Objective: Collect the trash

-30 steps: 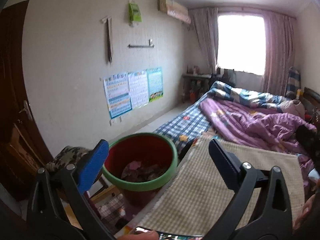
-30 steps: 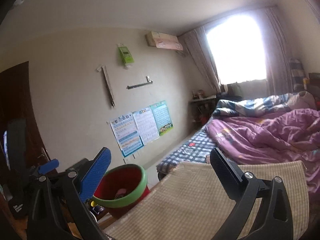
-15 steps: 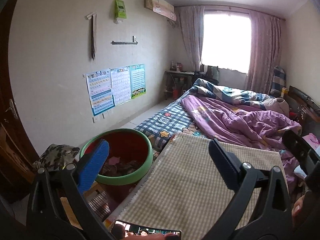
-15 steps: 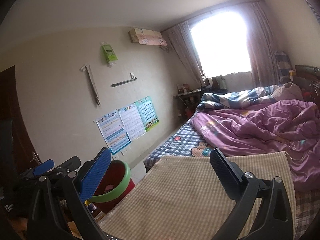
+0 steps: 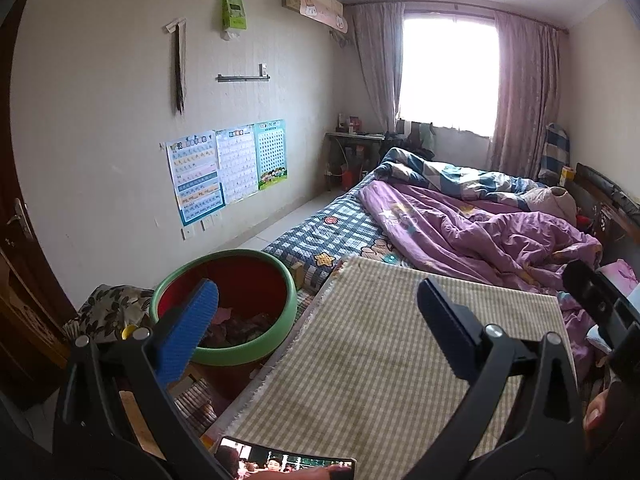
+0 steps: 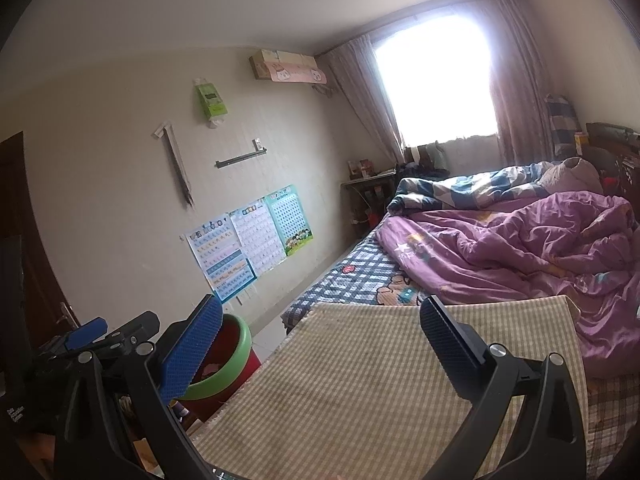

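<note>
A red bin with a green rim (image 5: pixel 240 268) stands on the floor beside the bed, with crumpled trash (image 5: pixel 240 326) in its bottom. It also shows in the right wrist view (image 6: pixel 236 348), low left. My left gripper (image 5: pixel 316 320) is open and empty, held above the checked cloth (image 5: pixel 380 360) at the bed's foot, just right of the bin. My right gripper (image 6: pixel 320 332) is open and empty over the same cloth (image 6: pixel 360 392). No loose trash shows on the cloth.
A bed with a purple quilt (image 5: pixel 480 228) fills the right. A phone (image 5: pixel 280 460) lies at the cloth's near edge. A floral cushion (image 5: pixel 108 312) and a brown door (image 5: pixel 16 240) are left of the bin. Posters (image 5: pixel 228 168) hang on the wall.
Both grippers have drawn back and swung left, so the bin sits lower and further left in view. Both stay open and empty.
</note>
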A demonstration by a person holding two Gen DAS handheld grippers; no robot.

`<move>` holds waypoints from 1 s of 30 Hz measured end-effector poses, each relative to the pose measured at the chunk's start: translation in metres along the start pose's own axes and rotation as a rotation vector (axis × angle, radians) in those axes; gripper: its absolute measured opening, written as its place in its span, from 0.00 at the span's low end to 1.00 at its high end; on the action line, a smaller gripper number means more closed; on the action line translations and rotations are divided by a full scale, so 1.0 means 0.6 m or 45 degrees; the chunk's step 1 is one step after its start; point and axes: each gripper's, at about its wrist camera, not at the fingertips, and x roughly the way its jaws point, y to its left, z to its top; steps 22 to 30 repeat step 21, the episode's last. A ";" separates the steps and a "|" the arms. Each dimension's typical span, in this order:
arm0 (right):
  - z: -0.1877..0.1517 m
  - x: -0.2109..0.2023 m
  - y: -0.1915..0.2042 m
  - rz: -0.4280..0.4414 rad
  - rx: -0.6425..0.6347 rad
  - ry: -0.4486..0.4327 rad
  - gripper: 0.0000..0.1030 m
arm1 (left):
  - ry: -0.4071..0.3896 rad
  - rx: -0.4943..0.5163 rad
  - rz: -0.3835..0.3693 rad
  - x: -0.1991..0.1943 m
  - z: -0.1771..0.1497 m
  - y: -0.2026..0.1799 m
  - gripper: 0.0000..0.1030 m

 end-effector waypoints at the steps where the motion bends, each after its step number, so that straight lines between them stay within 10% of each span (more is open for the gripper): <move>1: 0.000 0.001 -0.004 -0.002 0.001 0.003 0.93 | 0.002 0.001 -0.003 0.001 0.000 -0.001 0.95; 30: -0.011 -0.001 -0.124 -0.181 0.073 0.029 0.93 | 0.060 0.112 -0.094 0.039 -0.003 -0.090 0.95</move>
